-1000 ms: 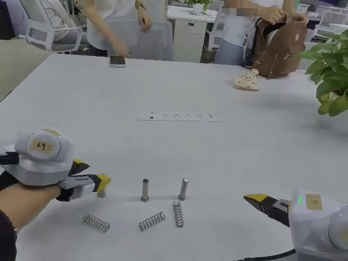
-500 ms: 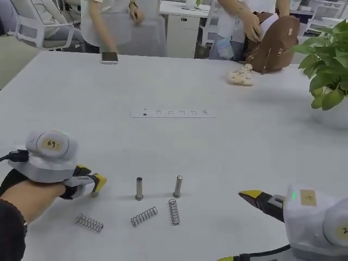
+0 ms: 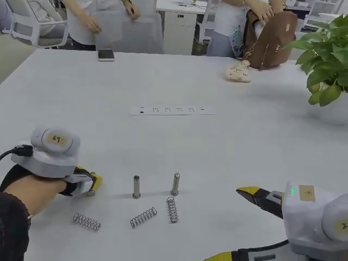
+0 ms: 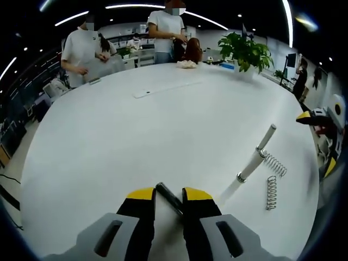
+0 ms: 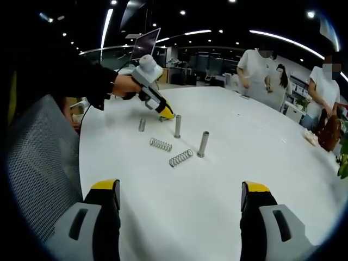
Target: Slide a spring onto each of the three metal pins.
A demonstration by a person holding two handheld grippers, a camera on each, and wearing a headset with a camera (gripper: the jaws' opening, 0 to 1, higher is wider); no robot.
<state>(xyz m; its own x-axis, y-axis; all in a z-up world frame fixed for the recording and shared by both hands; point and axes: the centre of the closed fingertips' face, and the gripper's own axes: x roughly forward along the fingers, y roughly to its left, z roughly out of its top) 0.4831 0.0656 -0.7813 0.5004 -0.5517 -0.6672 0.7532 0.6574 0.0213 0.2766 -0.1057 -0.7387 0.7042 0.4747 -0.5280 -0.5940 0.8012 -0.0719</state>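
The left tool (image 4: 169,194) has its yellow-tipped jaws drawn in close on either side of a dark third pin (image 4: 175,205) and looks clamped on it. The pin lies slanted across the narrow gap rather than square to the jaws. In the head view this tool sits low on the white counter (image 3: 217,141) at about 8 o'clock. The middle pin (image 3: 136,186) and the right-hand pin (image 3: 175,184) stand upright just off its 3 o'clock side. All three springs lie loose on the counter and none is on a pin yet: the left spring (image 3: 87,222) at the tool's 6 o'clock, the middle spring (image 3: 143,217) below the middle pin, and the right spring (image 3: 172,209) just under the right-hand pin. The right tool (image 5: 179,188) waits at 4 o'clock with its jaws spread wide and nothing between them. The main risk appears to be the skewed grip. A pin released off vertical would likely tip over and roll, perhaps into the middle pin nearby. The springs look light and round, so a pinch off their centre could squirt one sideways. A spring pushed down crooked may also drag an unsupported pin over. The right tool's open jaws could clip the right-hand pin while reaching for the spring beside it.
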